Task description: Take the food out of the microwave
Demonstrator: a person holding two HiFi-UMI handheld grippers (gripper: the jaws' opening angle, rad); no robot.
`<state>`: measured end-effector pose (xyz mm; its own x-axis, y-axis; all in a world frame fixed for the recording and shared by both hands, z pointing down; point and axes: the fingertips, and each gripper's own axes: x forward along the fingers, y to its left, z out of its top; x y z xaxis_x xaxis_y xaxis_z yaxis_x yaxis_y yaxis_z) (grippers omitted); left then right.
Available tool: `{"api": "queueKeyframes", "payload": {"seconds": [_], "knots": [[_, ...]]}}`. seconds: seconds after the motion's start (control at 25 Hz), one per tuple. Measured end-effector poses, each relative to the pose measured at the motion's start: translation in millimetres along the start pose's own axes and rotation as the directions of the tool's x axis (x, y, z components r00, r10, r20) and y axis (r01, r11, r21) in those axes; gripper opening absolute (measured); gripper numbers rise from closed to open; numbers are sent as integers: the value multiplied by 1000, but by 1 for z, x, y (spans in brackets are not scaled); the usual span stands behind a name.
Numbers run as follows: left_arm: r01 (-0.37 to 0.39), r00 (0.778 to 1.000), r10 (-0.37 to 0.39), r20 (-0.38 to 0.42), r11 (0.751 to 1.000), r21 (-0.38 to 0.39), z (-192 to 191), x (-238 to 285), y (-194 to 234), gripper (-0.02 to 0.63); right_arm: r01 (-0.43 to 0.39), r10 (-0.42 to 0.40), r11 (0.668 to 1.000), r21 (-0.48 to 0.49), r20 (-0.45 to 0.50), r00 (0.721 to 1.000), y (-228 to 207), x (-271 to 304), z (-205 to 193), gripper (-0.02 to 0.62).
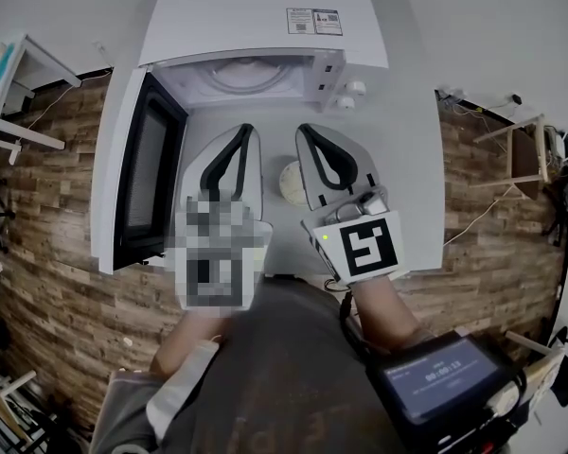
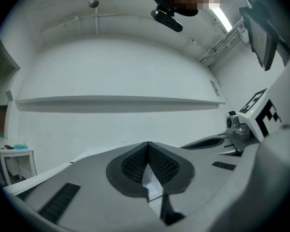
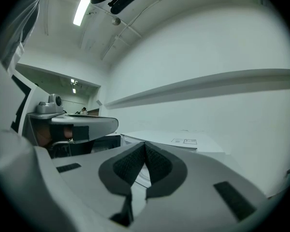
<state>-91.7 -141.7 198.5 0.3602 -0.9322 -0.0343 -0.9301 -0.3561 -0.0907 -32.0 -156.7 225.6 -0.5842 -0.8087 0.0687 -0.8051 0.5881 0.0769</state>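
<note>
The microwave (image 1: pixel 265 17) sat at the back of a white table (image 1: pixel 417 159), and everything else is placed from it. At its left, the door (image 1: pixel 147 173) stood swung fully open, a dark glass panel in a white frame, likely left wide so both tools had free passage to the cavity. Inside the cavity only the round clear glass turntable (image 1: pixel 246 72) showed, with nothing on it.

In front of the opening, toward its left side, the left gripper (image 1: pixel 247 129) pointed at the cavity. Its grey plastic jaws were pressed together at the tips, ribbed black pads face to face, with nothing between them.

Just right of it, also in front of the opening, lay the food (image 1: pixel 290 183), a pale, round, flattish thing on the table between the two tools. The right tool's body hid part of it, so I could not tell its surface, or whether either tool touched it. By its place it seemed already out of the oven.

The right gripper (image 1: pixel 303 129) mirrored the left, jaws closed tight on nothing, which suggested a finished release.

At the microwave's right front were two round white knobs (image 1: pixel 352 91).
</note>
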Motion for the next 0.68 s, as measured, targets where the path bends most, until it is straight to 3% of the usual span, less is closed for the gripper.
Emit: {"api": "queueKeyframes", "payload": {"seconds": [0.68], "knots": [[14,1000,-14,3,1000,-18,-4,-1,8,6,9,-9,1000,1,1,1000,5,3,-2,6]]}}
